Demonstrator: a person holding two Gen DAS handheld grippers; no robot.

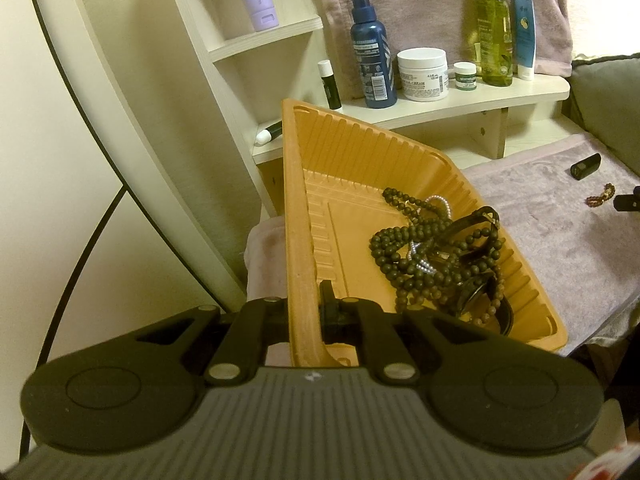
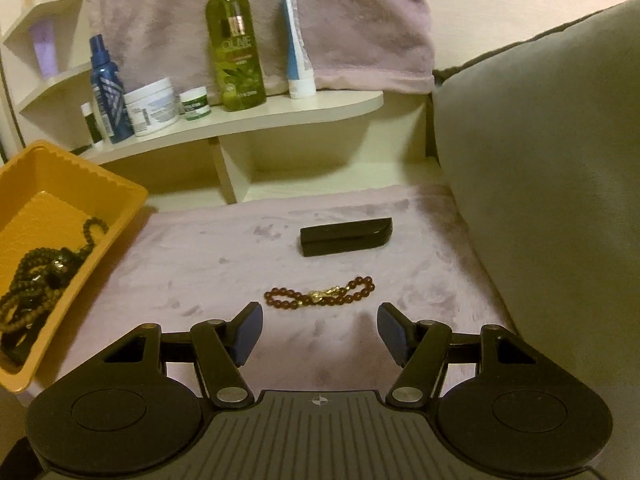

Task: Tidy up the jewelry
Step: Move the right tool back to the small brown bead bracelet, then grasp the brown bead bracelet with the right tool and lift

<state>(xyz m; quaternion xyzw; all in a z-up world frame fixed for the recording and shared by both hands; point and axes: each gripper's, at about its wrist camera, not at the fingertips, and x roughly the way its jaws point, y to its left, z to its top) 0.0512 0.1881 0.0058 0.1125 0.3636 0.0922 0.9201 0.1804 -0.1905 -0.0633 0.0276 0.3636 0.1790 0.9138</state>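
Observation:
My left gripper [image 1: 306, 308] is shut on the near-left rim of an orange plastic tray [image 1: 296, 208] and holds it tilted. A tangle of dark bead necklaces [image 1: 436, 248] with a black watch and a pearl strand lies in the tray's low right corner. The tray [image 2: 24, 168] also shows at the left of the right wrist view. A red bead bracelet with a gold charm [image 2: 320, 295] lies on the pink towel [image 2: 208, 264], just ahead of my right gripper [image 2: 320, 332], which is open and empty. The bracelet also shows far right in the left wrist view [image 1: 600, 196].
A black oblong case [image 2: 346, 236] lies on the towel beyond the bracelet. A cream shelf [image 2: 240, 120] behind holds bottles, jars and a tube. A grey cushion [image 2: 540, 140] stands along the right. A mirror edge and cable run at the far left [image 1: 80, 80].

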